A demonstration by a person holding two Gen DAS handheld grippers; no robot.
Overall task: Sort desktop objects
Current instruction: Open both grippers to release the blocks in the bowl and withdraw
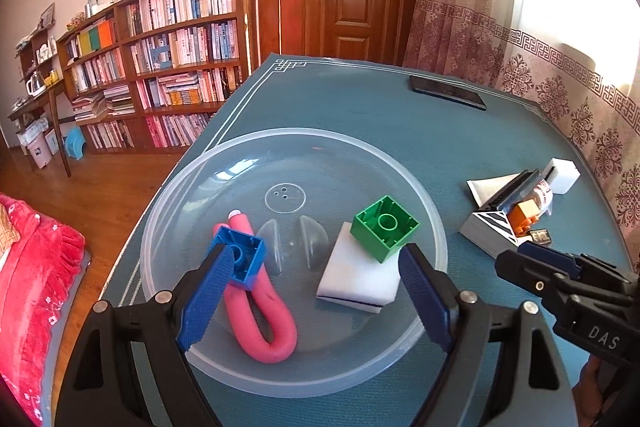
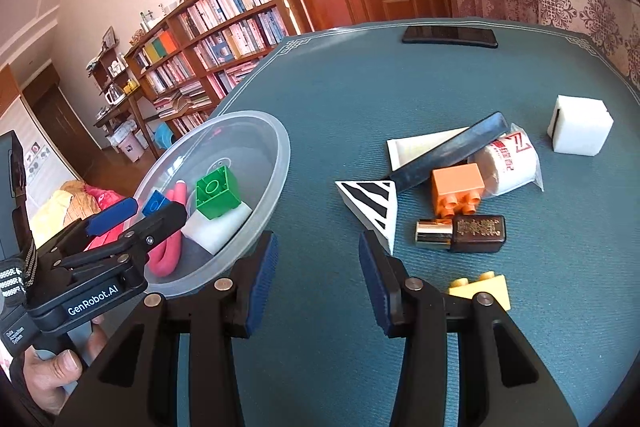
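A clear plastic bowl point(image 1: 400, 167) holds a bent pink foam roller point(image 1: 272, 327), a blue brick point(image 1: 240, 259) lying on the roller, and a green brick point(image 1: 384, 227) resting on a white sponge point(image 1: 356, 279). My left gripper point(image 1: 316, 255) hovers open over the bowl, its left pad in front of the blue brick, nothing clamped. My right gripper point(image 2: 319, 243) is open above bare mat, between the bowl point(image 2: 276, 163) and a striped triangular block point(image 2: 372, 203). Beyond the block lie an orange brick point(image 2: 458, 187), a brown bottle point(image 2: 468, 233) and a yellow brick point(image 2: 484, 287).
On the teal mat point(image 2: 360, 87) lie a white tube point(image 2: 420, 145), a dark flat strip point(image 2: 452, 151), a wrapped roll point(image 2: 508, 163), a white foam cube point(image 2: 580, 127) and a black phone point(image 2: 450, 35). The table's left edge drops to the floor. A hand point(image 2: 52, 375) holds the left gripper.
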